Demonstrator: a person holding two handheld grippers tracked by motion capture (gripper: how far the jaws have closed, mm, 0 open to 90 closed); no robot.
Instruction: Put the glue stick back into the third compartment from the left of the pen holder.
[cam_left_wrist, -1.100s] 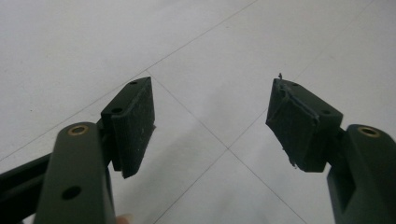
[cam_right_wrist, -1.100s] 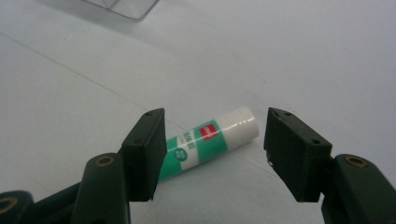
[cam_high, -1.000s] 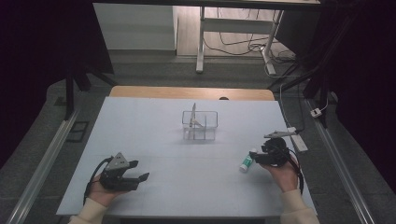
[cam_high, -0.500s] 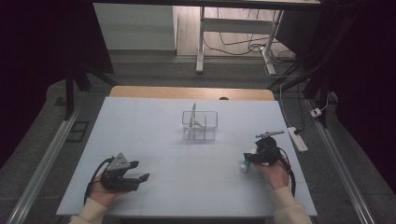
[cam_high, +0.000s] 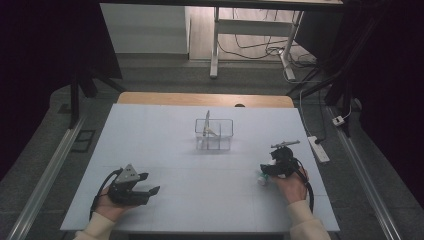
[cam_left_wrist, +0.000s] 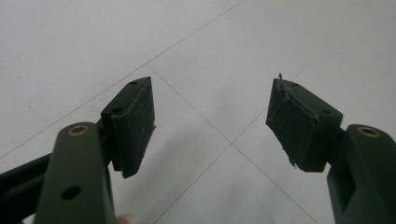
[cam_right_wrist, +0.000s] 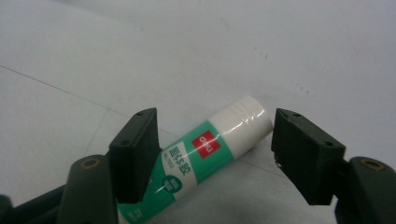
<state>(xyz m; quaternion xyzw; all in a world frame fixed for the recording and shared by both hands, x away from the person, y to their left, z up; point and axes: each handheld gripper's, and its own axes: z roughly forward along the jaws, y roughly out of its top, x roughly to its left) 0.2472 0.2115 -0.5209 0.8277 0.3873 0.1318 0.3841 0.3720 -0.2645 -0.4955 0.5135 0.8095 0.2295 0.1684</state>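
A green-and-white glue stick (cam_right_wrist: 205, 154) is seen lying flat on the white bench (cam_high: 165, 150), at its right side, bracketed by the spread right claw (cam_right_wrist: 212, 158), seemingly for a pinch. The left claw (cam_left_wrist: 210, 126) is held spread over bare bench, idle.

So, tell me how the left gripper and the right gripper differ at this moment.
The left gripper has only bare white table between its jaws; the right gripper has a green-and-white glue stick lying between its jaws. In the high view, the left gripper sits at the table's near left and the right gripper at the near right, by the glue stick. Both are open, black and hand-held low over the table.
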